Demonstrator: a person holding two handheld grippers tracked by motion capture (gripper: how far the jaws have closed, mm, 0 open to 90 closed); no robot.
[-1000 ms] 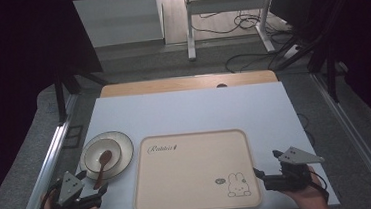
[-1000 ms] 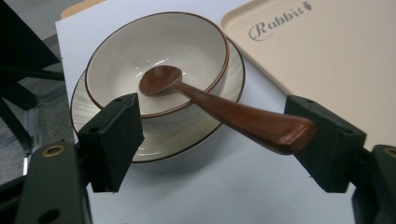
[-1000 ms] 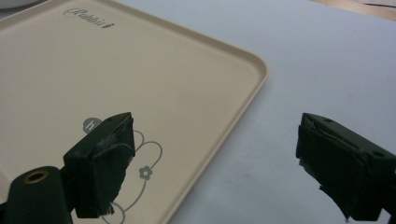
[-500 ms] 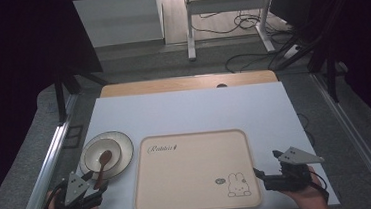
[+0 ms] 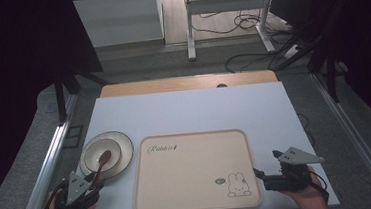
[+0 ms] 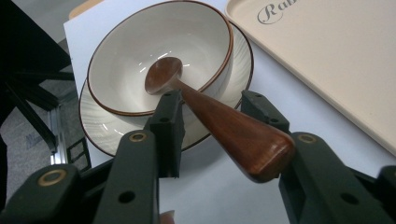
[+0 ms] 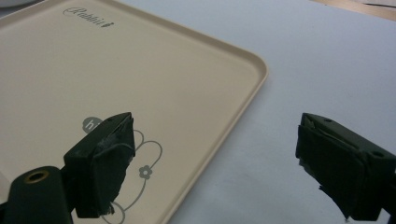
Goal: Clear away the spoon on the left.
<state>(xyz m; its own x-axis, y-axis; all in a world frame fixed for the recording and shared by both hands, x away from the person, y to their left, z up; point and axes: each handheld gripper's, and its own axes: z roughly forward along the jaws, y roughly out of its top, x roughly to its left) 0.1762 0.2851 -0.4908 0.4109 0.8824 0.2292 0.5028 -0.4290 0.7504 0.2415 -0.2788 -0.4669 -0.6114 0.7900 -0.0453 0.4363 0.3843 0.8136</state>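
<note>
A cream bowl (image 6: 126, 60) with a brown rim sits on a cream plate (image 6: 105, 128) at the table's left (image 5: 119, 145). A brown wooden spoon (image 6: 224, 126) lies with its head in the bowl and its handle sticking out over the rim. My left gripper (image 6: 212, 105) is open, one jaw on each side of the spoon's handle; it sits just in front of the plate (image 5: 95, 184). My right gripper (image 7: 215, 140) is open with nothing in it, its left jaw over the right edge of the beige tray (image 7: 93, 70), its right jaw over the table.
The beige tray (image 5: 194, 174), printed with a rabbit, lies bare in the middle of the white table (image 5: 189, 111). A wooden strip (image 5: 187, 83) runs along the far edge. Metal rails flank the table, and cables lie on the floor beyond.
My left gripper has shifted slightly at the plate's near edge. The right gripper has stayed still.
</note>
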